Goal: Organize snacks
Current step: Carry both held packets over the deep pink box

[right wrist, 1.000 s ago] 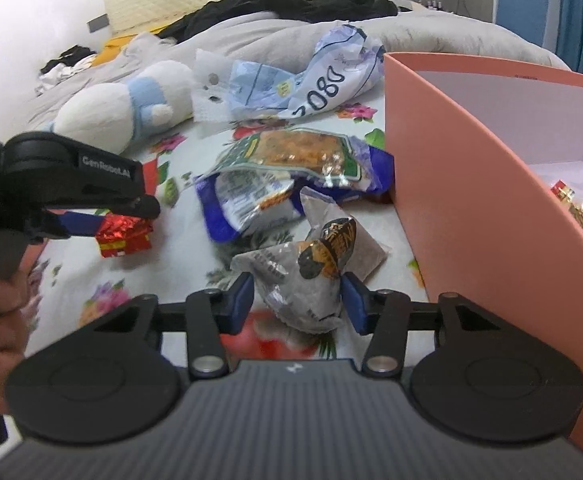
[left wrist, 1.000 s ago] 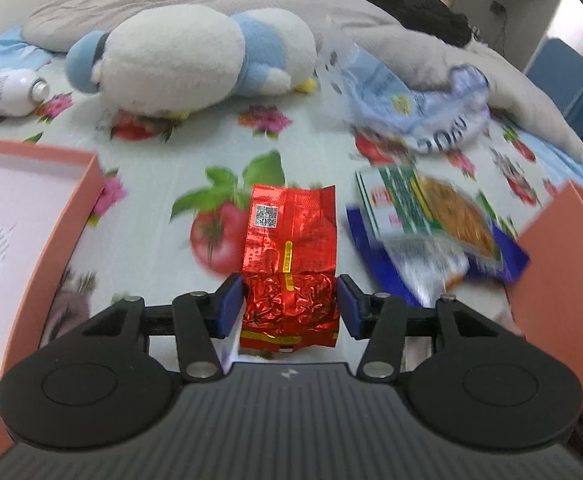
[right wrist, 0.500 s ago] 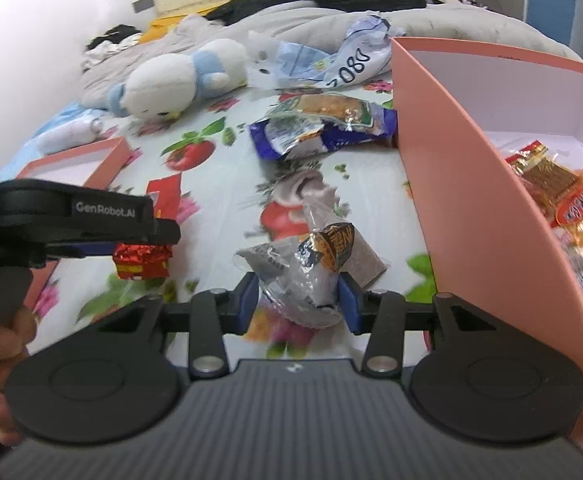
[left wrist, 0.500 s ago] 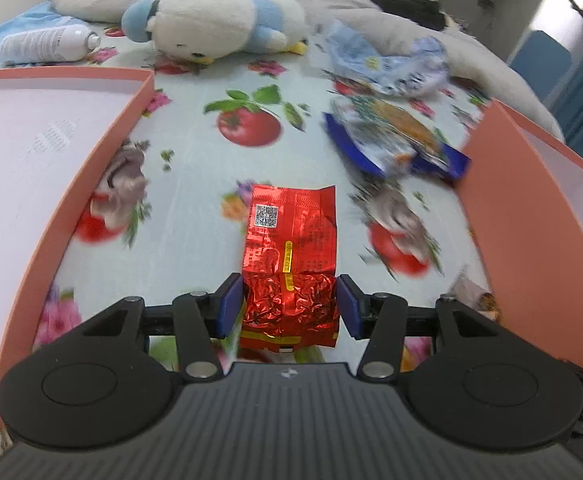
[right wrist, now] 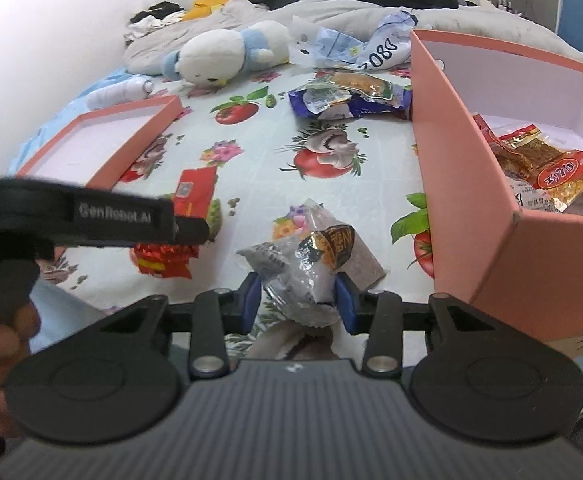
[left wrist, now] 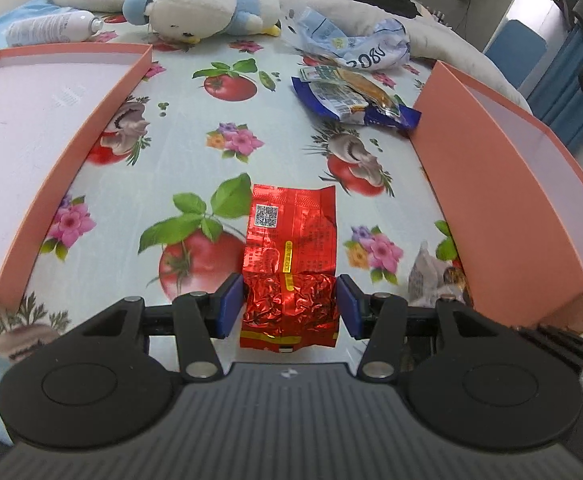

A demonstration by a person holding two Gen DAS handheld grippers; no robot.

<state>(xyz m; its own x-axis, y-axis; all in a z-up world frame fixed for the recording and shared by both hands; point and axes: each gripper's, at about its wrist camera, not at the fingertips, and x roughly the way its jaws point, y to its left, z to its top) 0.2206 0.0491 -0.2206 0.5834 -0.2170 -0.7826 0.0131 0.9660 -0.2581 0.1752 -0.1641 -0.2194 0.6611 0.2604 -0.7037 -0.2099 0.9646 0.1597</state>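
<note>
Left wrist: hand-held gripper [left wrist: 289, 304] clamping red packet [left wrist: 291, 264].

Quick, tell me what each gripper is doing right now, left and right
Left gripper: closed on the red foil packet.
Right gripper: jaws just closed further, gripping the grey snack packet.
</note>
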